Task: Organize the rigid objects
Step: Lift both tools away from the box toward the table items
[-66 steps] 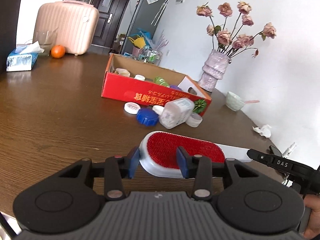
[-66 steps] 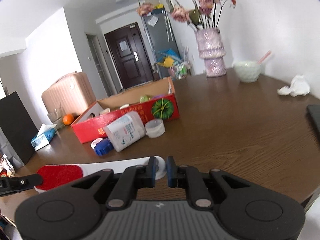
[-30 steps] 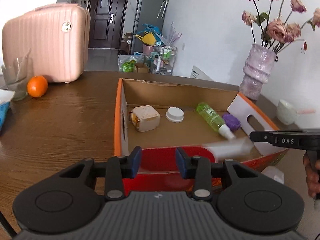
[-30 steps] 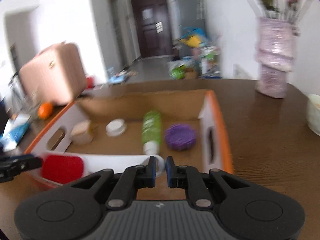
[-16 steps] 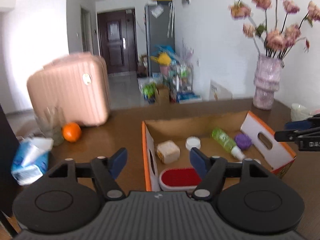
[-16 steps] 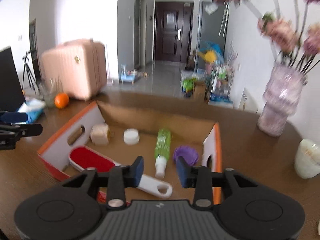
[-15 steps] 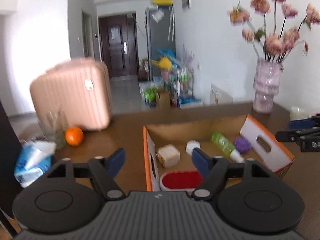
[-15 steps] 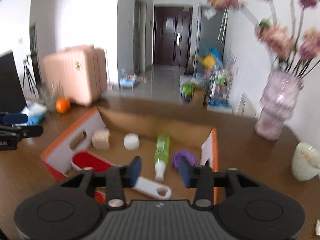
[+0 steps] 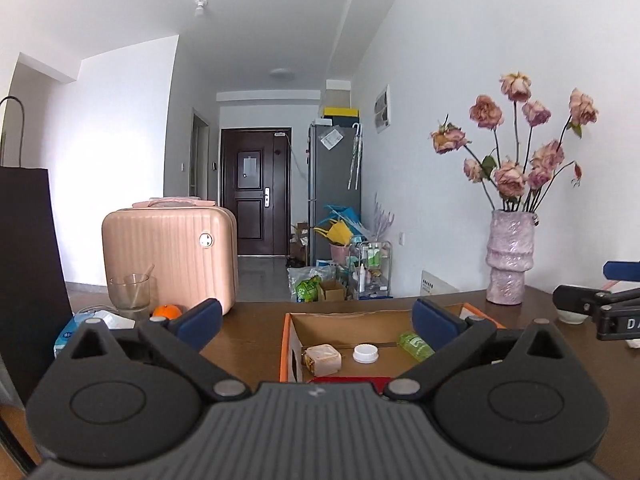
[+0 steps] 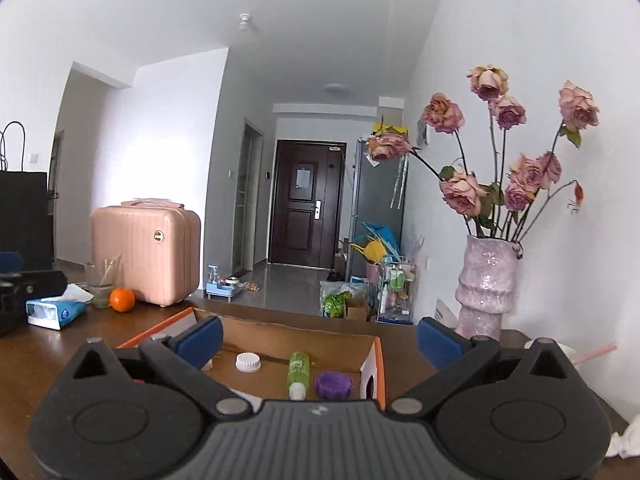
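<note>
Both grippers have just let go of the red lint brush (image 9: 349, 379). A second ago the left gripper (image 9: 316, 316) was clamped on its red head and the right gripper (image 10: 318, 334) pinched the white handle; since then the jaws on each have been opening, and they now stand spread wide with nothing between them. The brush lies inside the cardboard box (image 9: 285, 344), at the near wall, only a red sliver of it peeking over the left gripper's body. Beside it in the box sit the small beige case (image 9: 323, 359), the white cap (image 10: 248, 361), the green bottle (image 10: 298, 369) and the purple lid (image 10: 333, 385).

Compared with half a second ago, both cameras look higher and more level, at the hallway rather than down into the box, so the hands seem to be pulling up and away. To my eye that item is done. The items that lay on the table in front of the box are out of sight from here, so I can't tell what remains.
</note>
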The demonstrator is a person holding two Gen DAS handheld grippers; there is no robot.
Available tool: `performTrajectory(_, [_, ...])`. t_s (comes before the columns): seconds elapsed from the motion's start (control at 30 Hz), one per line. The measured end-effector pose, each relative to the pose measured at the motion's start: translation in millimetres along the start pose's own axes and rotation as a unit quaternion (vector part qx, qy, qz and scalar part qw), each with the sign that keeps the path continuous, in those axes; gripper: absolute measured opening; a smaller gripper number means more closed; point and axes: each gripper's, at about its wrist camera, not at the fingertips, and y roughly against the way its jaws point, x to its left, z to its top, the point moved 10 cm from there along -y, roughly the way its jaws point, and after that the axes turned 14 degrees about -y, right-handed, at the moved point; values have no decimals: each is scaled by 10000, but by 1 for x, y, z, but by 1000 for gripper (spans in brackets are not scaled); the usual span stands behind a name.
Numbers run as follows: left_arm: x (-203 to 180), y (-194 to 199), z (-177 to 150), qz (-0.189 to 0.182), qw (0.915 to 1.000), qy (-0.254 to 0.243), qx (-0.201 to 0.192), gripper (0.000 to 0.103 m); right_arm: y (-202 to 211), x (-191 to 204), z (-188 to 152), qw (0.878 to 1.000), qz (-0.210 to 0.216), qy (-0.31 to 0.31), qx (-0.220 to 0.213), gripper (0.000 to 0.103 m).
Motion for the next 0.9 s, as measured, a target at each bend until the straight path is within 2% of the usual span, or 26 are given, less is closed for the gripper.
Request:
performTrajectory(0.23, [1,36,-3,-31,9999,122,12,103,32,13,3,9999,69,-100,-112,103])
performTrajectory(0.33, [2,56,-14,-40,9996,65,275,103,50,15,-8,9997,140,-136,-115,103])
performTrajectory(0.53, [-2,115,-58,-310,9958,281,812,103,105,16,-57,9996,92,-220,135,103])
performTrajectory(0.67, [-2,173,-81,-496,9951,473,707,103,152,23,-93,9986,258,-137,430,103])
performTrajectory(0.77, [-3,215,-105,-547,9932,650,795,103,191,24,-126,9964,320,-114,779,103])
performTrajectory(0.83, [-7,227,-119,-604,9908,661,1016,103,222,24,-146,9948,420,-214,902,103])
performTrajectory(0.9, [-14,224,-116,-715,9908,477,1043,103,239,20,-161,9913,438,-638,1064,103])
